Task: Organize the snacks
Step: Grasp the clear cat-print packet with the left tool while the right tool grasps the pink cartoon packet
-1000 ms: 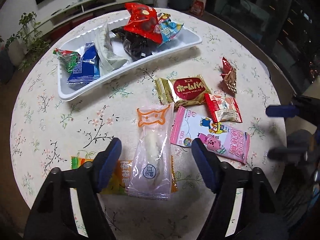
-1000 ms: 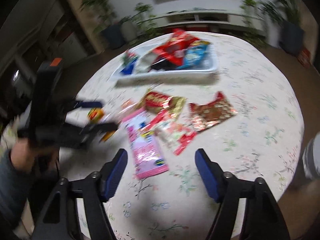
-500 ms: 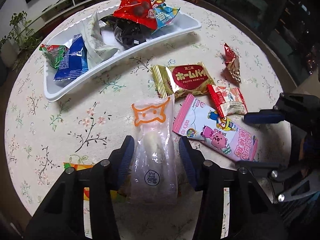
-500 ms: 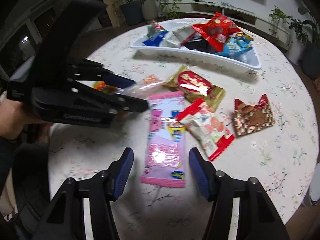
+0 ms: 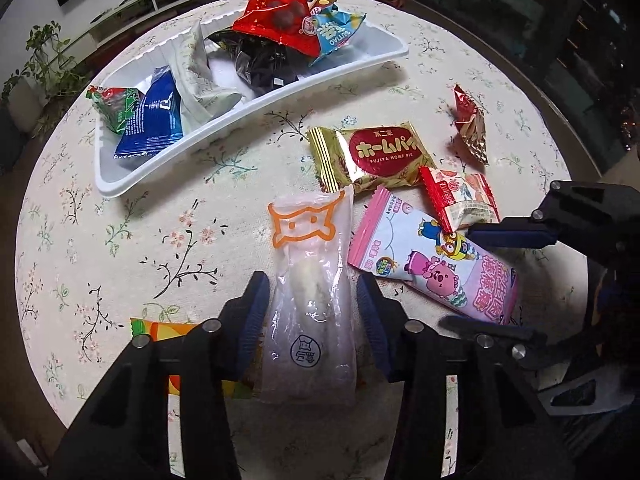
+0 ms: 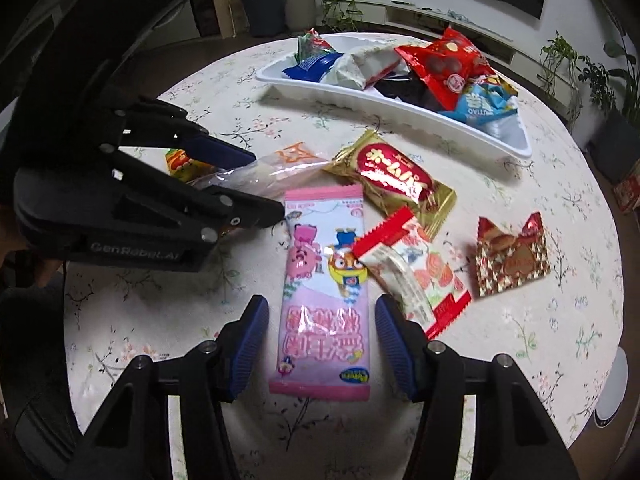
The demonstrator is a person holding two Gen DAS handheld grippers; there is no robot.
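We closed the left gripper [image 5: 310, 312] on the clear cat-print packet [image 5: 310, 300], pads at its edges. The right gripper [image 6: 322, 344], also closing, straddled the pink cartoon packet [image 6: 320, 300] without contact. Both packets should sit centred between jaws before lifting toward the white tray [image 5: 120, 184].

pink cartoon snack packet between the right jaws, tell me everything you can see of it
The pink cartoon packet is a flat, glossy, oblong plastic wrapper with crimped ends, printed with a pink character, a yellow-goggled one and pink lettering. It lies flat on the floral tablecloth, lengthwise between the right gripper, whose jaws are closing with small gaps either side. The red-and-white strawberry packet overlaps its right edge.
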